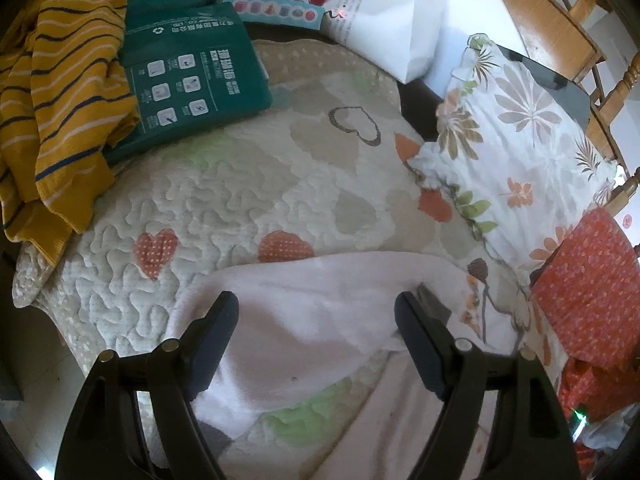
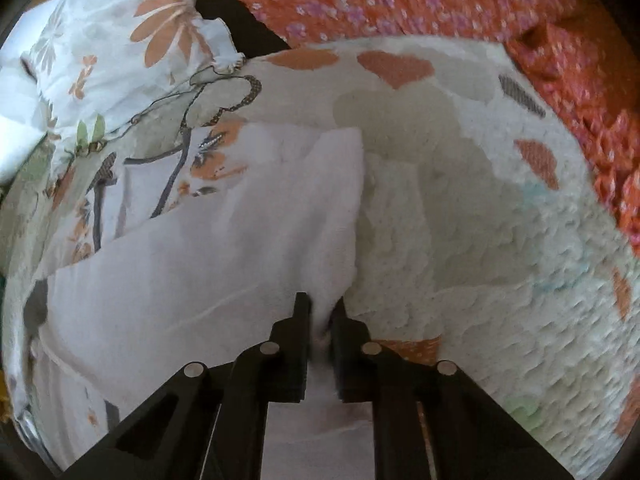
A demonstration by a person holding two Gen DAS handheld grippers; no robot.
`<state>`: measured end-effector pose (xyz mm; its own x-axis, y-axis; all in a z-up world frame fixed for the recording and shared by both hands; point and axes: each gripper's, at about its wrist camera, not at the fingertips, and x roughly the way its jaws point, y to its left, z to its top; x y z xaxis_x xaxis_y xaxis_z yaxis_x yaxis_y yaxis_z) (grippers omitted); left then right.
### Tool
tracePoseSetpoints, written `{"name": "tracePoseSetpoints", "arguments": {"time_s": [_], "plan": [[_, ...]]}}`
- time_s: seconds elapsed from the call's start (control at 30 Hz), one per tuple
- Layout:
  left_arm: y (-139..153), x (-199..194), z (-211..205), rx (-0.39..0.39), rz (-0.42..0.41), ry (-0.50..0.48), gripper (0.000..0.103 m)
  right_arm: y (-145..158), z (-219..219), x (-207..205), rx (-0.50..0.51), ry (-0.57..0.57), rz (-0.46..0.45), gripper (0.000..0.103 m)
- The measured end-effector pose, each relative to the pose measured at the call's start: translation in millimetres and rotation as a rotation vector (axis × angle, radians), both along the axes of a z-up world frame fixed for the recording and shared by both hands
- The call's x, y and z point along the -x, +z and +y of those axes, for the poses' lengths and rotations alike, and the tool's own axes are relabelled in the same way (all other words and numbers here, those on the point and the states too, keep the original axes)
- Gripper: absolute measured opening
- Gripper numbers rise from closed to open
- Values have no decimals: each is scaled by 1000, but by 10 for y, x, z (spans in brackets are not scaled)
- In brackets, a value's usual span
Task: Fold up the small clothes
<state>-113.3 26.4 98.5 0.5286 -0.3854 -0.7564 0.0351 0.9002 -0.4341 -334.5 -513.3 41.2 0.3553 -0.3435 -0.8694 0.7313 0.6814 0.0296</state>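
— Where is the left tool (image 1: 316, 312)?

— It hangs over the bed and tips down at a slant. Its two fingers (image 1: 218, 328) stand far apart. The pale pink cloth (image 1: 304, 304) lies under them, but the fingers are not pressing on it.

— And the right tool (image 2: 320, 312)?

— It points down more steeply. Its fingers are pinched together on an edge of the pink cloth, and a little bunch of cloth pokes up between them.

— Where does the cloth lie?

— It is spread on the quilt (image 1: 224, 192), the white one with orange hearts. In the right view the cloth runs from the tool up and to the left, with one straight edge on the right side and quilt beside it. One part is lapped over another.

— What else is around?

— A flowery pillow (image 1: 516, 136) sits at the right side of the quilt. An orange cloth with small flowers (image 1: 592, 284) is just beside it. On the far left lies a yellow striped shirt (image 1: 60, 100), partly on a green box (image 1: 192, 84). A white bag (image 1: 384, 12) is at the back.
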Motion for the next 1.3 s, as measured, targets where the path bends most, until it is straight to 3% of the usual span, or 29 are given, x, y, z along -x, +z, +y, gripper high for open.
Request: {"name": "tracePoseSetpoints", "arguments": {"time_s": [0.17,0.2,0.27,0.4,0.43,0.5,0.57,0.63,0.77,0.83,0.97,1.07,1.23,1.27,1.3], "plan": [[-3,-32,20,-26,-4,5,79,-51,-286,166,145,-206,166,0],[-10,-43,48,-28,-2,11,79,-93,-352,231,128,-236,185,0],[-30,-70,142,-33,4,32,79,-104,-397,376,49,-251,117,0],[-78,-141,424,-49,12,81,79,186,-89,427,113,-208,-1,4],[-87,-157,511,-59,11,100,79,270,43,378,115,-168,-30,6],[-108,-180,720,-84,11,154,79,380,415,183,91,-38,-84,22],[-131,-183,943,-93,16,209,79,396,953,-93,33,156,-126,31],[-152,-172,1195,-89,21,263,79,362,1465,-332,-22,326,-147,33],[-201,-151,1586,-66,33,350,79,177,2888,-771,-127,721,-155,38],[-210,-149,1715,-55,34,382,79,81,3484,-867,-138,866,-152,39],[-222,-126,1959,-24,35,434,79,-34,4521,-874,-23,1125,-135,41],[-237,-124,2129,-6,41,469,79,-165,5032,-746,97,1301,-96,50],[-268,-89,2315,20,49,518,79,-513,5422,-699,317,1417,-18,54],[-282,-65,2352,27,54,523,79,-589,5478,-754,371,1415,-2,54],[-294,-64,2372,34,60,528,79,-624,5457,-789,399,1407,11,38]]}}
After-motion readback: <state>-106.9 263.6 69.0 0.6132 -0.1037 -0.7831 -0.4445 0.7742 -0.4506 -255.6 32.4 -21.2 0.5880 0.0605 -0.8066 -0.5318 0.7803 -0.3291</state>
